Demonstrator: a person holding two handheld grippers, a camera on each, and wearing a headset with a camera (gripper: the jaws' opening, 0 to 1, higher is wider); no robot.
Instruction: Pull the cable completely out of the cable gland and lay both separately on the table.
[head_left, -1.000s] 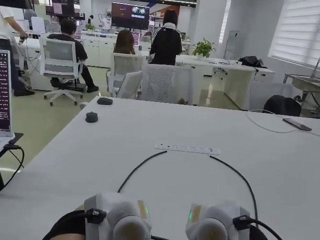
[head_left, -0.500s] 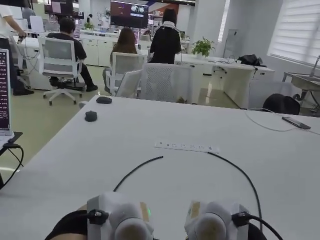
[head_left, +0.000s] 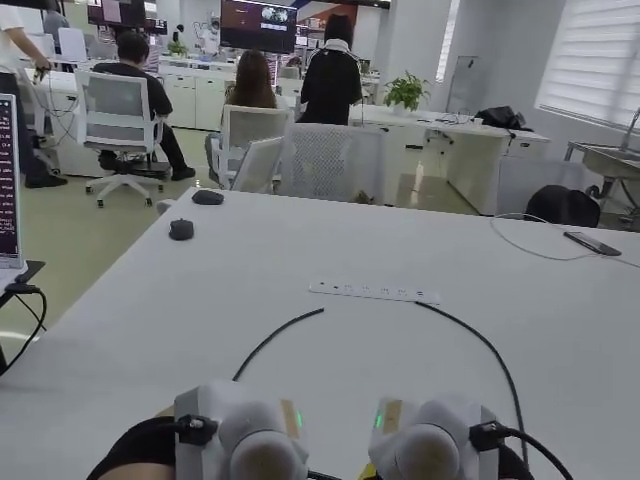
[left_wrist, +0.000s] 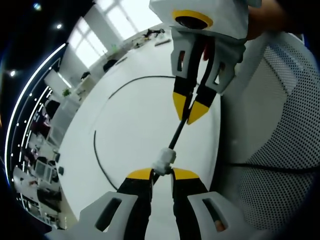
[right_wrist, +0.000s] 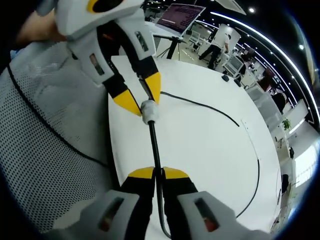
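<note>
Left gripper (left_wrist: 162, 174) fingers pinching white cable gland (left_wrist: 164, 159) at tips. Right gripper (right_wrist: 156, 173) fingers pressed onto black cable (right_wrist: 152, 145), just ahead of gland. Cable apparently seated in gland; joint partly hidden. Rest of cable loops across white surface (left_wrist: 135, 115) beyond both fingers.

A power strip (head_left: 373, 294) and a mouse (head_left: 182, 231) lie well apart.

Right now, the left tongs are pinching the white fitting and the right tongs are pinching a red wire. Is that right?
Almost. The wire is black, not red. The right gripper view shows the right tongs shut on the black wire, which runs up into the white fitting. The left tongs are pinching that fitting, just as you said.
</note>
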